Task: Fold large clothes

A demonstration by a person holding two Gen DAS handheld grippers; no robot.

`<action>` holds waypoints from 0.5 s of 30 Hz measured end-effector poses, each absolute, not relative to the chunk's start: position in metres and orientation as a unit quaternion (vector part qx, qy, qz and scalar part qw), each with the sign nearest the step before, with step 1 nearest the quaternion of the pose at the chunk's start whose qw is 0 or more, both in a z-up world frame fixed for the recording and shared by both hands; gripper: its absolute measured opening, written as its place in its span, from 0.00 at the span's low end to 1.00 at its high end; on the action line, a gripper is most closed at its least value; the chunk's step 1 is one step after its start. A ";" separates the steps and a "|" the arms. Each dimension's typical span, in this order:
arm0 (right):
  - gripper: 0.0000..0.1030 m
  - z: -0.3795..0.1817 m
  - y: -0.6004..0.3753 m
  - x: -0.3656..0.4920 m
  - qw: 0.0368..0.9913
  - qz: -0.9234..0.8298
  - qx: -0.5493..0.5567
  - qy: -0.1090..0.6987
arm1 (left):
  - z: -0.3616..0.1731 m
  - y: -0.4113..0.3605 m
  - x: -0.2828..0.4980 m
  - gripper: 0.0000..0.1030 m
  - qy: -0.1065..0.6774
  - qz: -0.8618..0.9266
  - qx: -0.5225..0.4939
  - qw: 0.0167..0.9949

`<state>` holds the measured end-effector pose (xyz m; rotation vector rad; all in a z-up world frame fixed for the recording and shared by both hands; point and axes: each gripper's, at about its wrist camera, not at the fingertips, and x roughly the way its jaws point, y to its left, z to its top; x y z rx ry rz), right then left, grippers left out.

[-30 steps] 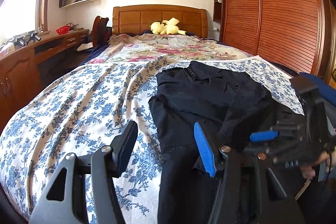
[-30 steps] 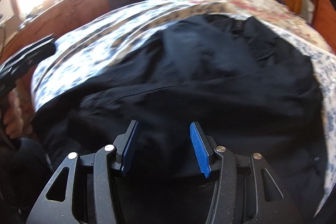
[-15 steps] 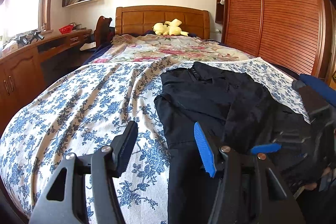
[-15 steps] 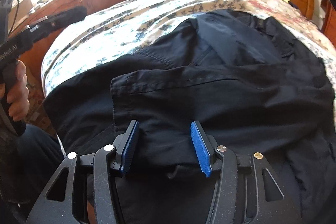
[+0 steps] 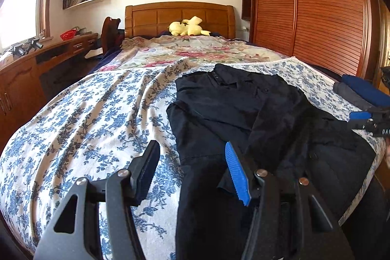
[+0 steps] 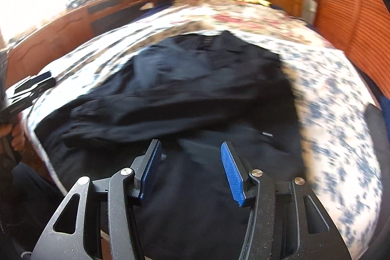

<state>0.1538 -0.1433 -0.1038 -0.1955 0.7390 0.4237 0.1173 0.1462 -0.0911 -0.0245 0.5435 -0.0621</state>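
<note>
A large black garment point(image 5: 231, 109) lies spread on the blue-flowered sheet point(image 5: 85, 118), collar toward the headboard. In the blurred right wrist view, one sleeve point(image 6: 146, 113) lies folded across the garment's body point(image 6: 207, 65). My left gripper point(image 5: 192, 169) hovers open over the garment's near left edge, nothing between its fingers. My right gripper point(image 6: 190, 167) stands open above the garment's lower part, its blue pads point(image 6: 231, 174) clear of the cloth. The right gripper point(image 5: 365, 118) also shows at the far right of the left wrist view. The left gripper point(image 6: 26, 91), held in a hand, shows at the left edge.
Folded blue and grey clothes point(image 5: 360, 91) sit at the bed's right edge. A yellow plush toy point(image 5: 187, 27) rests by the wooden headboard on a pink floral quilt point(image 5: 195, 52). A wooden desk point(image 5: 22, 79) runs along the left and a slatted wardrobe point(image 5: 316, 16) along the right.
My right gripper has drawn back to the right and up, off the sleeve, which now lies across the garment. The left gripper has stayed in place.
</note>
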 end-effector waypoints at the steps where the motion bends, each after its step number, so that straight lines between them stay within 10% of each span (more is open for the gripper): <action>1: 0.50 -0.104 -0.152 0.154 0.908 0.197 -0.092 0.359 | -0.092 0.144 0.118 0.53 0.270 -0.032 -0.011 0.962; 15: 0.57 -0.141 -0.249 0.149 0.903 0.106 -0.076 0.410 | -0.099 0.125 0.125 0.53 0.284 -0.042 0.000 0.958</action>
